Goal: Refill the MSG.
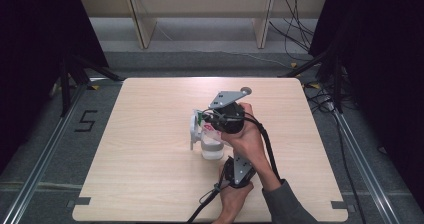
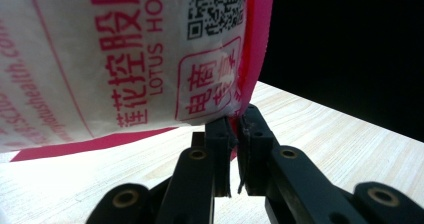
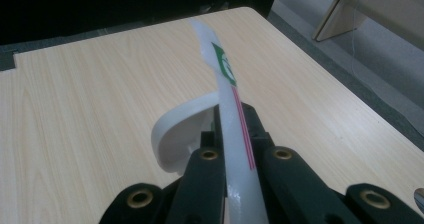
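L gripper point(image 2: 234, 134) jaws clamped on bottom corner of white paper packet w/ pink print & pink edge point(image 2: 125, 59) | R gripper point(image 3: 235, 129) jaws pinched on packet's top edge, 12 o'clock of L | packet held upright just off light wood table point(image 1: 150, 184), near ctr | white curved plastic piece point(image 3: 180, 129) at packet's 9 o'clock
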The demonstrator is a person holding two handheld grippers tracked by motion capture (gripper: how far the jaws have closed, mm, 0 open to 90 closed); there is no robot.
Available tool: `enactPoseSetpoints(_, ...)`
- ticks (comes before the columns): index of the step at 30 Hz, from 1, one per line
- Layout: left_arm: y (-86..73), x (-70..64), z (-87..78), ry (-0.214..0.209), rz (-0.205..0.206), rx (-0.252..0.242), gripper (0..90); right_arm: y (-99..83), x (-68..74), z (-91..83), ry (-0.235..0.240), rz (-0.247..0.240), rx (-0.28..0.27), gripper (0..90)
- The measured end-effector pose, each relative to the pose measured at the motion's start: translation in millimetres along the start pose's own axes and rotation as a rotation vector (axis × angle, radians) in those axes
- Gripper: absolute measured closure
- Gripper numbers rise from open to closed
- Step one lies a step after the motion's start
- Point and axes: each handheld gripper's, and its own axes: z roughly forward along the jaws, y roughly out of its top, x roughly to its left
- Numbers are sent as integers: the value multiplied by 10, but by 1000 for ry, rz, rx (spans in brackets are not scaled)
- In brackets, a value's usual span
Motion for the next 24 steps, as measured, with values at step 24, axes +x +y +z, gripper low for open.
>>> enactPoseSetpoints(24, -4, -12, -27, 5, 7, 3, 839, 11, -7, 22, -5, 1, 10, 900)
